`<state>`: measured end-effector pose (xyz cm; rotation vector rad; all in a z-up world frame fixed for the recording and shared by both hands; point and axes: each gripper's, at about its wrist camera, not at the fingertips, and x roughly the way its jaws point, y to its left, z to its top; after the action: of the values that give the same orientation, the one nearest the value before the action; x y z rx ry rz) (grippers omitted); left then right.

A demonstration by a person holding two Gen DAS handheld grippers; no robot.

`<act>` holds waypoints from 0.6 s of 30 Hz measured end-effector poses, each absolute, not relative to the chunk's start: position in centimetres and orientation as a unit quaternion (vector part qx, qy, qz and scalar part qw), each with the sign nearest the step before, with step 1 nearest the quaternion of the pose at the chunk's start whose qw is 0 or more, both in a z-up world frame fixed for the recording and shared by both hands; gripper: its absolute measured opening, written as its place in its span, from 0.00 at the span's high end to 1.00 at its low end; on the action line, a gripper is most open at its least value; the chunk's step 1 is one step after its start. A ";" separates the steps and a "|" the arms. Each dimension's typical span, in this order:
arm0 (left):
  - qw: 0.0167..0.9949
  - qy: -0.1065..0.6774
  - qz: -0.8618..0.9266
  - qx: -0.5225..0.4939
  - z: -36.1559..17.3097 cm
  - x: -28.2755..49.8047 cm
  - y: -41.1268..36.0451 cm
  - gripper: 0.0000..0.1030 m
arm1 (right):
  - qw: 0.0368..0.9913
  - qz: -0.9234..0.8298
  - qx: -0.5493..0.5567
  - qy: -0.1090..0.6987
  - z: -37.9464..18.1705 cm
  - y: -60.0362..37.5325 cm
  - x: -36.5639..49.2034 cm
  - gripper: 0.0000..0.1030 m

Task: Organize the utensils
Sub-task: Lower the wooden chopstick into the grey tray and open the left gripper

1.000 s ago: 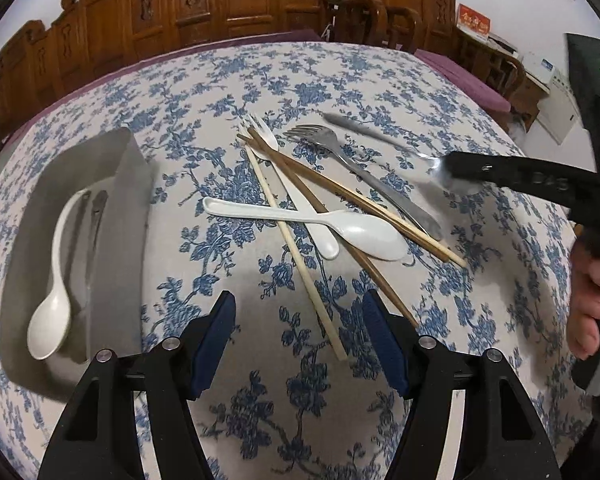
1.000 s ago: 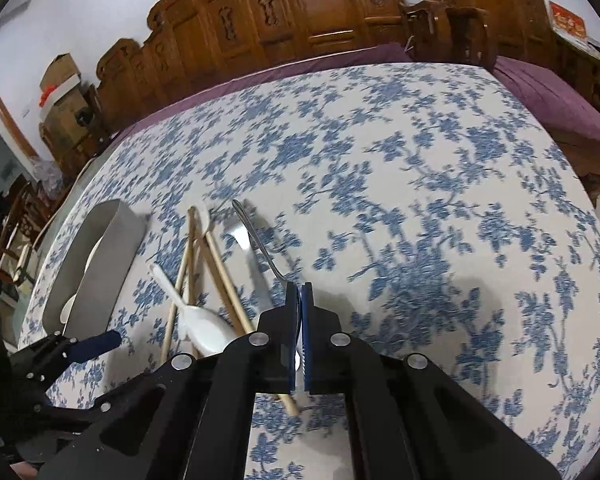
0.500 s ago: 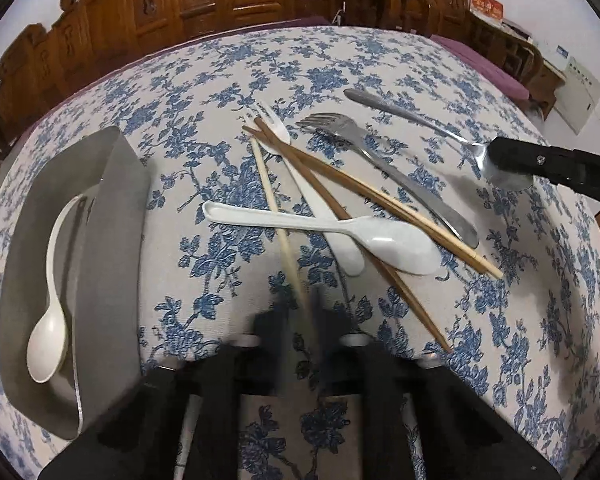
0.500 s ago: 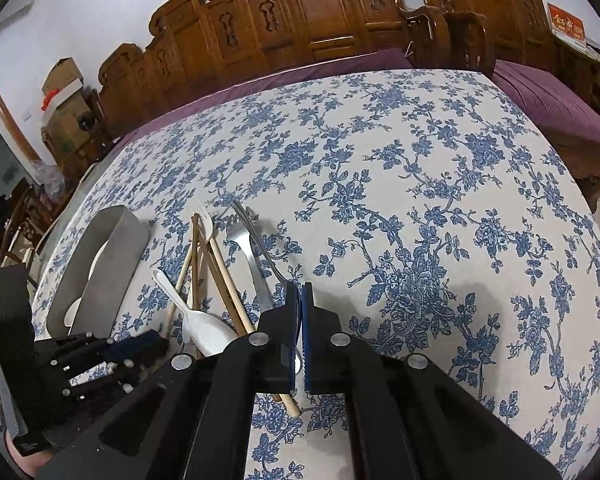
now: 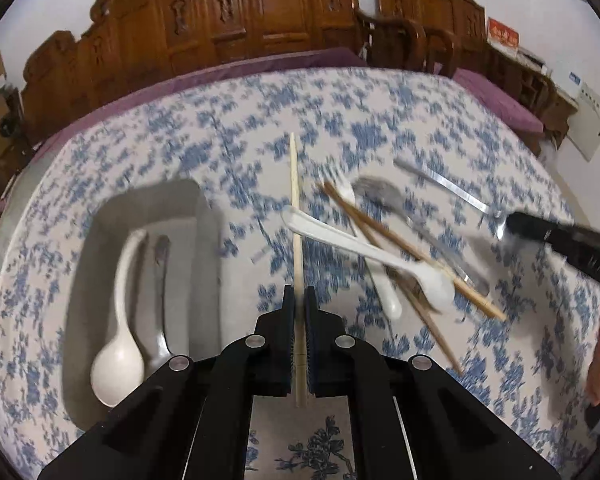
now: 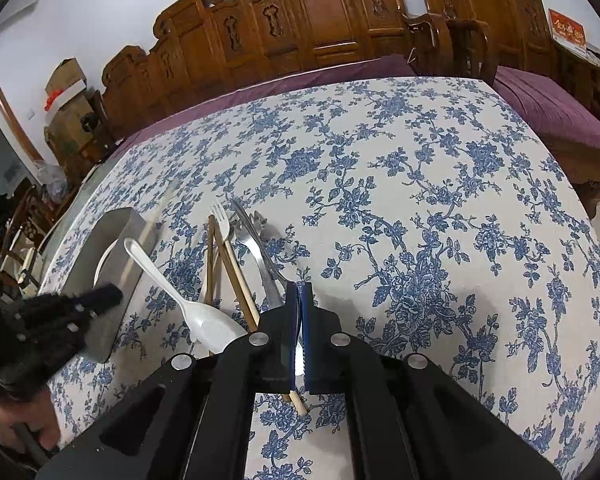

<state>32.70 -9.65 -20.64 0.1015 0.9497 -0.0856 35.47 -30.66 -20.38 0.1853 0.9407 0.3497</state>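
Left hand-held gripper [image 5: 299, 312] clamped on pale chopstick [image 5: 295, 216] near its lower end: light, stiff, slim, likely to pivot; right hand-held gripper [image 6: 299, 312] pinches metal spoon [image 6: 260, 248].

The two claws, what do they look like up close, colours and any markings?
Both are matte black plastic. The left claw and the right claw each have two angular black arms with round silver screws and triangular cut-outs, ending in flat fingers faced with dark blue ribbed pads. Faint lettering shows on one side; it is unreadable.
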 end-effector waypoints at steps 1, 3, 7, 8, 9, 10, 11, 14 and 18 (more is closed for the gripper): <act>0.890 0.451 -0.040 0.050 -20.0 32.7 -9.6 0.96 | 0.873 0.167 0.089 0.449 -20.3 -30.7 35.4 0.97; 0.895 0.441 -0.037 0.053 -19.1 32.9 -9.4 0.96 | 0.874 0.166 0.089 0.448 -20.3 -30.7 35.4 0.97; 0.902 0.427 -0.030 0.054 -17.5 33.1 -8.7 0.96 | 0.876 0.165 0.091 0.444 -19.9 -30.7 35.2 0.97; 0.903 0.426 -0.030 0.053 -17.3 33.1 -8.5 0.96 | 0.876 0.165 0.091 0.443 -19.9 -30.7 35.2 0.97; 0.903 0.424 -0.030 0.054 -17.1 33.1 -8.3 0.96 | 0.877 0.166 0.091 0.442 -19.8 -30.6 35.2 0.97; 0.904 0.423 -0.030 0.054 -17.0 33.0 -8.2 0.96 | 0.877 0.167 0.090 0.442 -19.7 -30.6 35.1 0.97; 0.904 0.423 -0.030 0.056 -17.0 32.8 -8.1 0.96 | 0.877 0.168 0.090 0.441 -19.7 -30.5 35.1 0.97; 0.903 0.424 -0.033 0.054 -17.0 32.5 -7.7 0.96 | 0.877 0.172 0.090 0.440 -19.4 -30.2 34.9 0.97; 0.902 0.427 -0.040 0.055 -17.3 31.7 -7.2 0.96 | 0.876 0.176 0.084 0.441 -19.4 -29.6 34.5 0.97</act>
<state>31.68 -7.23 -17.29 0.1147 0.8830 -0.0836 34.50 -29.57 -19.40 0.1750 0.9208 0.3674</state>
